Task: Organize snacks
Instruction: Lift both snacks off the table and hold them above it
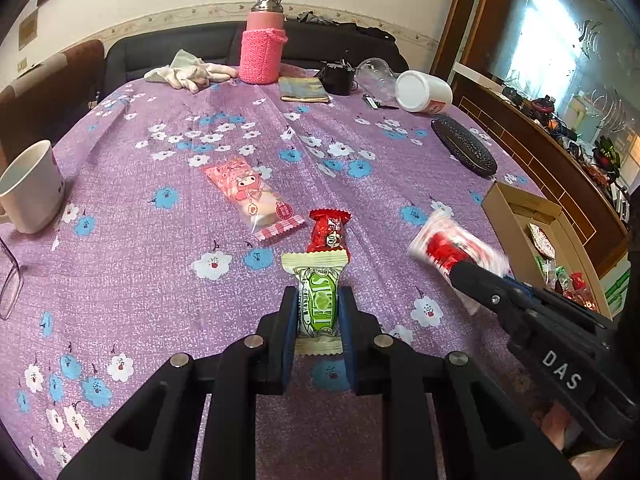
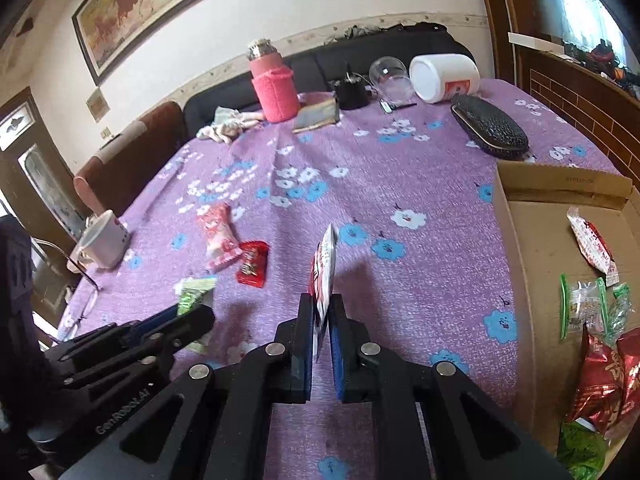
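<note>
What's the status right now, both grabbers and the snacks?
Left gripper shut on green snack. Right gripper shut on red-and-white packet. Cardboard box at right, nothing between. Two snacks loose on tablecloth.

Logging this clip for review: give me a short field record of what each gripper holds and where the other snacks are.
left gripper: shut on green snack pack
right gripper: shut on red-and-white packet
loose on tablecloth: pink packet, red candy
cardboard box: at right, several snacks inside
</note>
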Tool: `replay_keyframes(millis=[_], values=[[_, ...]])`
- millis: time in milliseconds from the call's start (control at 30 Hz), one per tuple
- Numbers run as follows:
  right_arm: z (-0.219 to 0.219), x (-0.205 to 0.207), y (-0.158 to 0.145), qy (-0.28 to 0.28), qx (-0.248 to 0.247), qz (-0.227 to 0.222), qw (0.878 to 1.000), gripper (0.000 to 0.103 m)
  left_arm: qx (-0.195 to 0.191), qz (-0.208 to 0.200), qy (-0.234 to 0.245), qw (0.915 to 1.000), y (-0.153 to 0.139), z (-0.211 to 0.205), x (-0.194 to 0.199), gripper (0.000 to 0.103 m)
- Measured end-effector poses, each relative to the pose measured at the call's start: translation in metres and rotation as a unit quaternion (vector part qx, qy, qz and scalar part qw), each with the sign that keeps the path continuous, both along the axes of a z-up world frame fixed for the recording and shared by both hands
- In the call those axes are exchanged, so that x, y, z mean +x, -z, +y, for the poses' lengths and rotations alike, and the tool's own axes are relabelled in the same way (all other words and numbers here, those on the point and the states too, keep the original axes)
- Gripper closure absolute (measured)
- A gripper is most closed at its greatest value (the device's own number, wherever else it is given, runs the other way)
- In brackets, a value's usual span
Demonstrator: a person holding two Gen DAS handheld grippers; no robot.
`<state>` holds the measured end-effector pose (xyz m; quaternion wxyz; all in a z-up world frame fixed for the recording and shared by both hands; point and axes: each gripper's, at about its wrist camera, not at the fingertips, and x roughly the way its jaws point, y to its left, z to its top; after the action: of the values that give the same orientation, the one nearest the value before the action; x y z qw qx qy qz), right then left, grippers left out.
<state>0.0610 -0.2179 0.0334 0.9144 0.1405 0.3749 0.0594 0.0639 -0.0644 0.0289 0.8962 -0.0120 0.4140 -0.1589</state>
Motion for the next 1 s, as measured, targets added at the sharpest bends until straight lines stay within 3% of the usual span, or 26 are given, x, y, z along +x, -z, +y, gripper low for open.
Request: replay_keyframes(millis=[1000], values=[[0.009, -0.019, -0.022, -0.019, 0.011, -0.06, 0.998, 0.095, 0.022, -0.029, -0.001, 0.9993, -0.008, -0.004, -0.006, 0.084]])
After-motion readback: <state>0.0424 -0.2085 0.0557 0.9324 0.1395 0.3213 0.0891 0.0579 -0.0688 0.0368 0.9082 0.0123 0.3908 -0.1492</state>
